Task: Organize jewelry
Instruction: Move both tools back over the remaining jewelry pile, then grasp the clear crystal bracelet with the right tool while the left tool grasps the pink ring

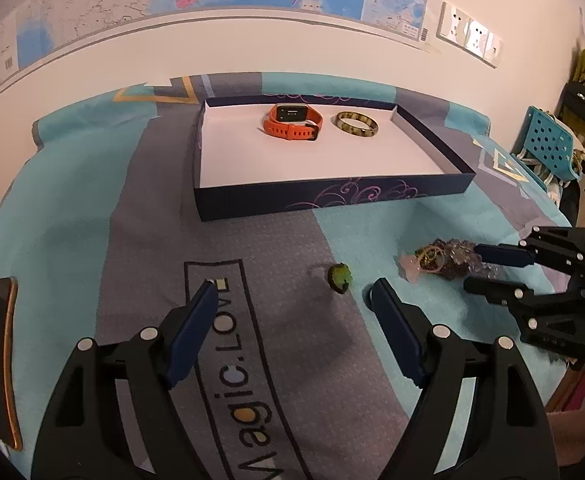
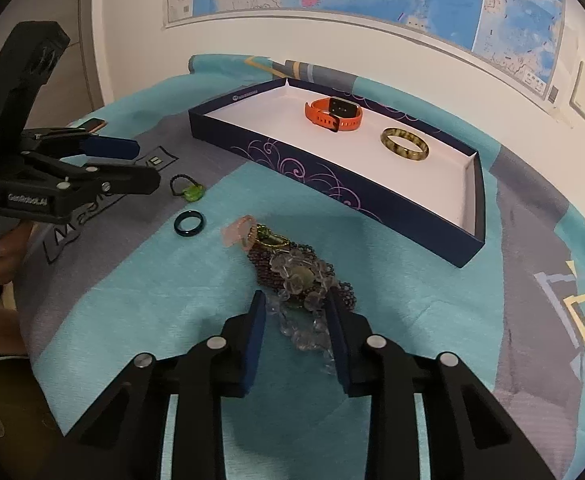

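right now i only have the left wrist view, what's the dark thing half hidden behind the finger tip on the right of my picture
observer: a dark ring, lying flat on the cloth.
operator: what is the other gripper on
observer: the right gripper straddles a clear bead bracelet; its pads seem to touch the beads on both sides.
operator: is the green thing loose
observer: no, the green charm sits on a thin dark loop.

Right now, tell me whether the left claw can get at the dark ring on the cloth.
Probably yes: the left claw stands open, the dark ring lies alone on bare cloth beside one finger, nothing covering it.
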### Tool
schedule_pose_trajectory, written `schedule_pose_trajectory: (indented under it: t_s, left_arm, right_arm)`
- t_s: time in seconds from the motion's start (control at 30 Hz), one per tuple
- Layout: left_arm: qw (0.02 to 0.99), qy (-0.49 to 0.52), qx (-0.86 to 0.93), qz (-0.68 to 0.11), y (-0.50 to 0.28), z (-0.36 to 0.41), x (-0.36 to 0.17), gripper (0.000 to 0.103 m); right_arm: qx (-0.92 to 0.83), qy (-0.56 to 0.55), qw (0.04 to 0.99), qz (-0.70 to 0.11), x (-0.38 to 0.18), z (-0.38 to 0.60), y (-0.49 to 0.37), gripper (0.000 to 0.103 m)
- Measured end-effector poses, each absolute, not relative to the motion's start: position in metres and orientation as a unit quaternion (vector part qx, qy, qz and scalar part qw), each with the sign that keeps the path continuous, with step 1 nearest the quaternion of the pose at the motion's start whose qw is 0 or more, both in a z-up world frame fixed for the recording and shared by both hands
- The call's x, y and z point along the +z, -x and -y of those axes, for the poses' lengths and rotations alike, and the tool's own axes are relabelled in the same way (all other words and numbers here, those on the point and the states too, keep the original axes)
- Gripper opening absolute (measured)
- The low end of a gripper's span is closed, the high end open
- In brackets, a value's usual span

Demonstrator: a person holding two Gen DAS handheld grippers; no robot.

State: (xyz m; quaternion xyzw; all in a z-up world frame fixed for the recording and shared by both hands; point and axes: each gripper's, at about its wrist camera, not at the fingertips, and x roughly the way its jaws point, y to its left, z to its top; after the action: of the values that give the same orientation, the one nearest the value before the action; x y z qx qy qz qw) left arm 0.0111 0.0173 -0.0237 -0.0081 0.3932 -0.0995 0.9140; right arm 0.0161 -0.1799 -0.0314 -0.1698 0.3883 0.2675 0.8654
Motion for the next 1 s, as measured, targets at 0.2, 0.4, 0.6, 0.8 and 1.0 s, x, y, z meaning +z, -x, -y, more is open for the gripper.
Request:
schedule_pose_trajectory:
  t_s: [0.2,0.4,0.6,0.8,1.0]
  left_arm:
    - [0.912,0.005,-0.111,-0.396,-0.008,-0.012,-0.026,0.078]
    - [0.91,0.002,-0.119,-0.397,-0.007,-0.007,-0.027,0.078]
    - [0.91,-0.003,-0.126,-0.395,-0.004,-0.003,-0.027,0.078]
    - [0.909,-0.007,-0.133,-0.394,-0.006,0.003,-0.025,0.077]
    - [0.911,-0.044,-0.178,-0.368,-0.004,0.032,-0.013,0.069]
  right_arm:
    - [0.27,0.134,0.868,-0.396,-0.028,0.193,-0.022,0.013]
    - [0.279,0.098,0.871,-0.393,-0.02,0.202,-0.022,0.009]
    - [0.282,0.049,0.877,-0.387,-0.008,0.218,-0.027,0.009]
    - [0.275,0.018,0.885,-0.374,0.004,0.232,-0.03,0.009]
    - [0.271,-0.002,0.889,-0.368,0.006,0.242,-0.032,0.009]
